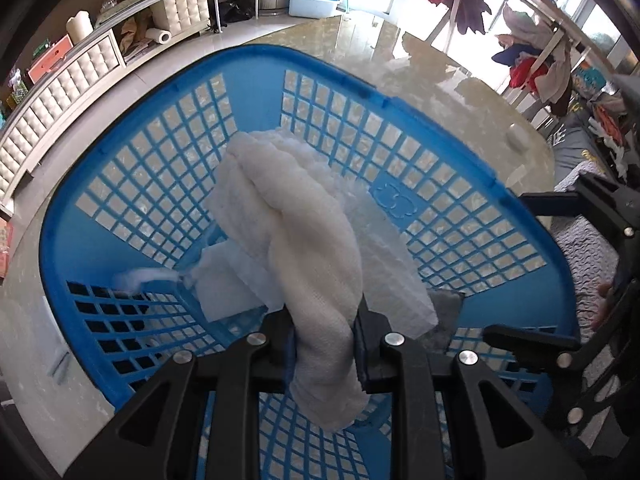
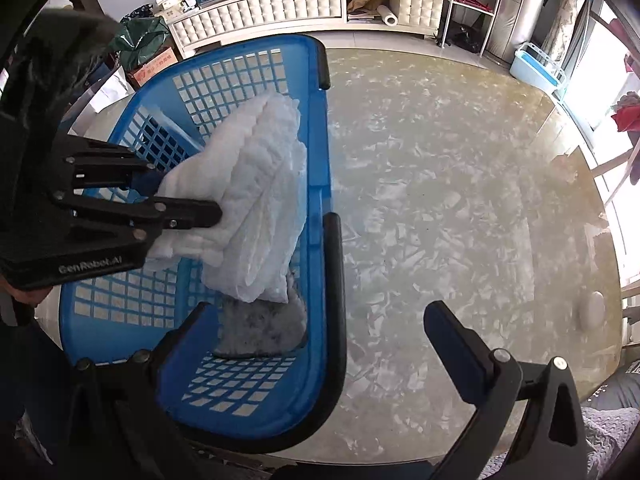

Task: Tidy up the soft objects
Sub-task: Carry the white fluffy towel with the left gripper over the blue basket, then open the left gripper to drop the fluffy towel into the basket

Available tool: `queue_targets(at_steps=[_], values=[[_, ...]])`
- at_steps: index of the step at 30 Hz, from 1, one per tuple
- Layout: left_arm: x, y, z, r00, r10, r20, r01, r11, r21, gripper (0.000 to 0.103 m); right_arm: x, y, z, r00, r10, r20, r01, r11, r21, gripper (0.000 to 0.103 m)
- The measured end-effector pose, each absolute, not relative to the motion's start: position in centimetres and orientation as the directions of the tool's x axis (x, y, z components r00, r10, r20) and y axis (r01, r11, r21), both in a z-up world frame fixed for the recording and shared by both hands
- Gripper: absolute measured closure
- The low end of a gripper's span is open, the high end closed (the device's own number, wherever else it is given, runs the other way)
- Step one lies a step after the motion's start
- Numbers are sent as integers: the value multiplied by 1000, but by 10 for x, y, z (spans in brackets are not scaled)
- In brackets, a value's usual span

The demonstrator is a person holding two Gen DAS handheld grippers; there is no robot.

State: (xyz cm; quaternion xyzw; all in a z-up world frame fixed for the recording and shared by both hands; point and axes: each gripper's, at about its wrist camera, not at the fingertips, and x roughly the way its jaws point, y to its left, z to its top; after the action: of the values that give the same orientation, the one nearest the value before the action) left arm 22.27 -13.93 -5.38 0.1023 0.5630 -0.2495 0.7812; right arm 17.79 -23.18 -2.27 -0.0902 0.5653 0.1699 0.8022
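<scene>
A blue plastic laundry basket (image 1: pixel 256 76) stands on a marble table; it also shows in the right wrist view (image 2: pixel 316 184). My left gripper (image 1: pixel 325 344) is shut on a white towel (image 1: pixel 304 224) and holds it over the inside of the basket; the towel also shows in the right wrist view (image 2: pixel 256 196), hanging from the left gripper (image 2: pixel 188 208). A grey cloth (image 2: pixel 260 328) lies on the basket floor under the towel. My right gripper (image 2: pixel 384 320) is open and empty, beside the basket's near right rim, over the table.
The marble table (image 2: pixel 460 184) spreads to the right of the basket. A small white object (image 2: pixel 594 308) lies near its right edge. A low white cabinet (image 2: pixel 280 12) and shelves stand behind. Clothes hang on a rack (image 1: pixel 532 52) at the far right.
</scene>
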Motion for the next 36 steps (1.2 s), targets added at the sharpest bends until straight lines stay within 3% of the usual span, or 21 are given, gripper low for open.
queue_targets(at_steps=[13, 17, 25, 30, 36], values=[[224, -153, -62, 241, -212, -947, 567, 822, -40, 77, 175, -235, -34, 283, 173, -943, -362, 930, 62, 0], [220, -155, -66, 240, -200, -950, 579, 815, -25, 68, 174, -237, -35, 288, 172, -942, -357, 932, 61, 0], [215, -157, -72, 227, -176, -958, 627, 779, 5, 63, 175, -238, -31, 284, 193, -939, -350, 933, 86, 0], [215, -161, -69, 243, -175, -954, 641, 767, 23, 54, 172, -236, -36, 269, 191, -944, -340, 936, 92, 0], [211, -162, -60, 226, -222, -948, 655, 756, -21, 27, 168, -236, -41, 271, 183, -945, -331, 940, 87, 0]])
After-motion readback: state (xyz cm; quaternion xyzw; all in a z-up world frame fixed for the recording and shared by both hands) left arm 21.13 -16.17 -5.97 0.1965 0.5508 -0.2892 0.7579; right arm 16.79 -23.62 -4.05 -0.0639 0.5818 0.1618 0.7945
